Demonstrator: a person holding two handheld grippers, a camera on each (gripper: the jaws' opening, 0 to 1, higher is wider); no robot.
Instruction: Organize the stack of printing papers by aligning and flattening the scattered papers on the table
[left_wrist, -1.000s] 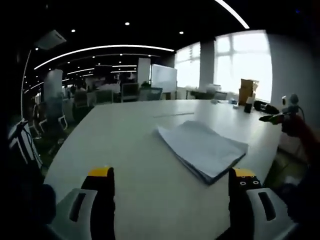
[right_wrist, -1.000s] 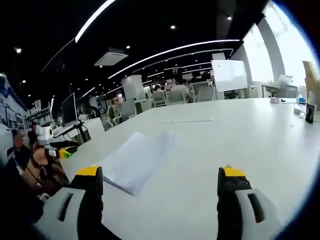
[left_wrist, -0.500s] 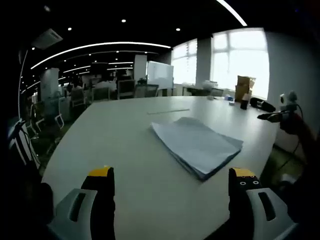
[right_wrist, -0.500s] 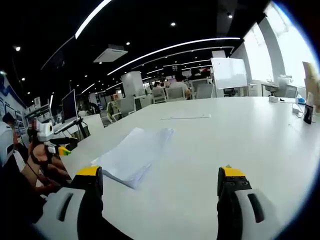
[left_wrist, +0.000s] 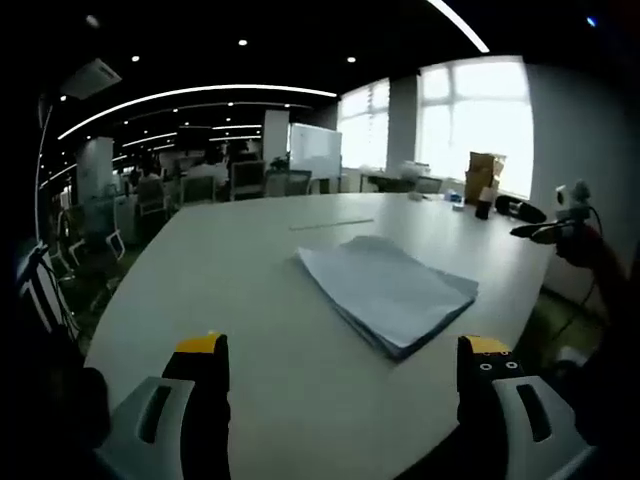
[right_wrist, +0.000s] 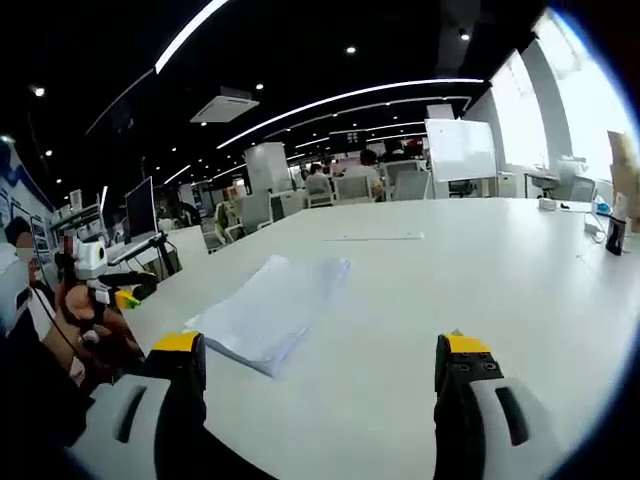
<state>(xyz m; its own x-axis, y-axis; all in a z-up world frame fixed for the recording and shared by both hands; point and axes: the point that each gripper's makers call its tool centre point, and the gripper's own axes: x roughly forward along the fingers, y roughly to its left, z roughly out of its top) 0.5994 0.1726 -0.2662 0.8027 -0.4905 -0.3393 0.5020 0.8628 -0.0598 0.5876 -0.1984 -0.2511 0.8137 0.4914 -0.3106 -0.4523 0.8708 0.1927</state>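
stack: a thick pile of white rectangular printing papers (left_wrist: 388, 293) (right_wrist: 268, 309)
state: sheets slightly fanned, edges uneven at the near corner, not squared
pose: lying flat, turned at an angle to the table edge
place: on the large white oval table (left_wrist: 240, 270), near the edge on the person's side
contact: nothing touches it; both grippers are well apart from it

Whiteboard (left_wrist: 313, 150), cardboard box (left_wrist: 485, 172), monitor (right_wrist: 138, 213)

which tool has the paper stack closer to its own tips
Neither touches it, but the left tool looks closer: the paper stack lies just ahead between its tips, while it sits off to the left of the right tool.
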